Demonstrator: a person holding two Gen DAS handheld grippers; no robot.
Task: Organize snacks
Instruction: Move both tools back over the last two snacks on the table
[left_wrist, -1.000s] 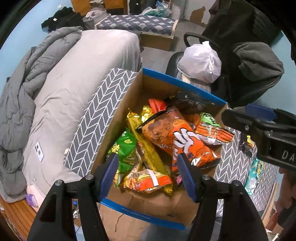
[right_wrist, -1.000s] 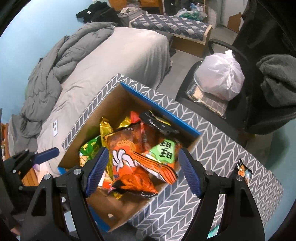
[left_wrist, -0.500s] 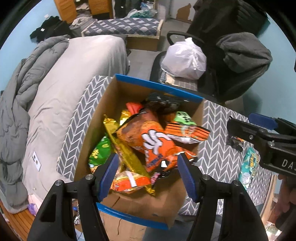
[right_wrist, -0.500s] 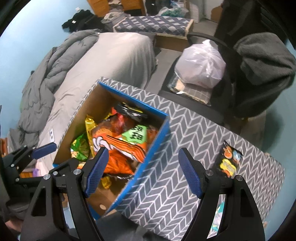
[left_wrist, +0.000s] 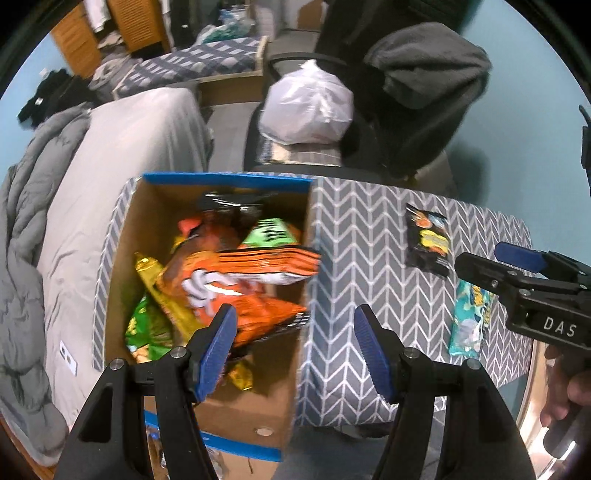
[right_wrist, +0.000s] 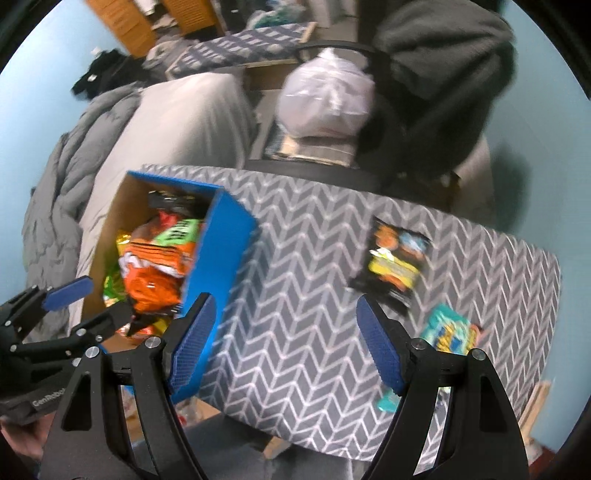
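Both the left gripper (left_wrist: 295, 347) and right gripper (right_wrist: 282, 341) hang spread and empty. 2 loose packets, a black fruit-print pouch (right_wrist: 393, 267) and a teal wrapper (right_wrist: 448, 334), lie ahead-right of the right fingers; the snack-stuffed cardboard box with blue edging (left_wrist: 225, 181) sits left. Likely next: reach for a packet. Motion blur hides the labels.

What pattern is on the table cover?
Grey with a white chevron pattern, clearest in the right wrist view.
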